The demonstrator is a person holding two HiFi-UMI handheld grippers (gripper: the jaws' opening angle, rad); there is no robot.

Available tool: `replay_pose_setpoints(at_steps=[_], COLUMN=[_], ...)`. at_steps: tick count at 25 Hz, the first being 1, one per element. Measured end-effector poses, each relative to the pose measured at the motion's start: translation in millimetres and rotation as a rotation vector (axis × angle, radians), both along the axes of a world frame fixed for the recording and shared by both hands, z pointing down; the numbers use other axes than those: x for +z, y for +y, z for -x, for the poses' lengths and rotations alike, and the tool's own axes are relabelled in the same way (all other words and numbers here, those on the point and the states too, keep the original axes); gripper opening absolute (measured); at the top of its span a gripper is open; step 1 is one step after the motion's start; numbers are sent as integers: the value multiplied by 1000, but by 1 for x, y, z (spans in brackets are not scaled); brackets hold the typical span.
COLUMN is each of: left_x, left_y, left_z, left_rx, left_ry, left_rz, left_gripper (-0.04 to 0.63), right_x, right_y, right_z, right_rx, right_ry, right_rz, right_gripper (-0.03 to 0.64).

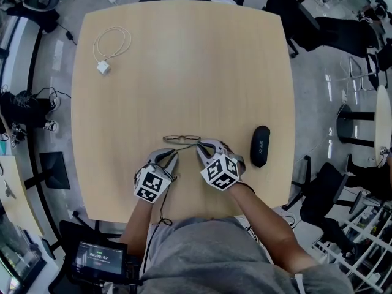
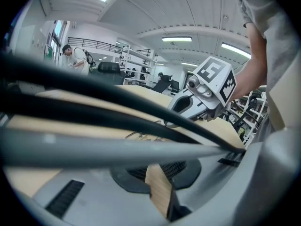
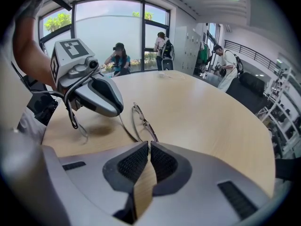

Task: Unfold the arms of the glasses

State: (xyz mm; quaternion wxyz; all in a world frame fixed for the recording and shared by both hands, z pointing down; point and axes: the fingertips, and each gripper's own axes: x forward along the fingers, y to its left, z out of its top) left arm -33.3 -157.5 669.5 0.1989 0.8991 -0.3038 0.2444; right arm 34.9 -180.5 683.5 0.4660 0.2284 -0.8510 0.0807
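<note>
Head view: both tools closed at the glasses

Shows the glasses lying on the bench just ahead of both tools, lenses running crosswise; places the right tool at their right end and the left tool just beside it, tips near each other. Right gripper view: catches the pads pressed together to a thin slit, pinching the near end of the frame; follows one thin arm angling out from that end toward the left tool's tip. Left gripper view: looks past blurred dark cables; finds the pads meeting above a wedge of bench, closed; cannot tell whether pinching the arm's end. Leaves a black glasses case to the right of the right tool, apart from it; sets a coiled white cable far ahead of the left tool.
</note>
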Motion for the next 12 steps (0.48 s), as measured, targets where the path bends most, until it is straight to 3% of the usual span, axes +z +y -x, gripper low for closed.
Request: replay_pose_setpoints(at_steps=[4,12], left_x=[-2,24], left_y=[-7,7], left_z=[20,21], left_rx=[-7,173], left_ry=[-27,-94], left_rz=[-7,48], left_gripper=[37,58], right_x=[-1,0], right_y=[0,0], right_z=[0,0], right_rx=[-3,0], right_ry=[0,4], right_rz=[-1,-3], right_gripper=[25,25])
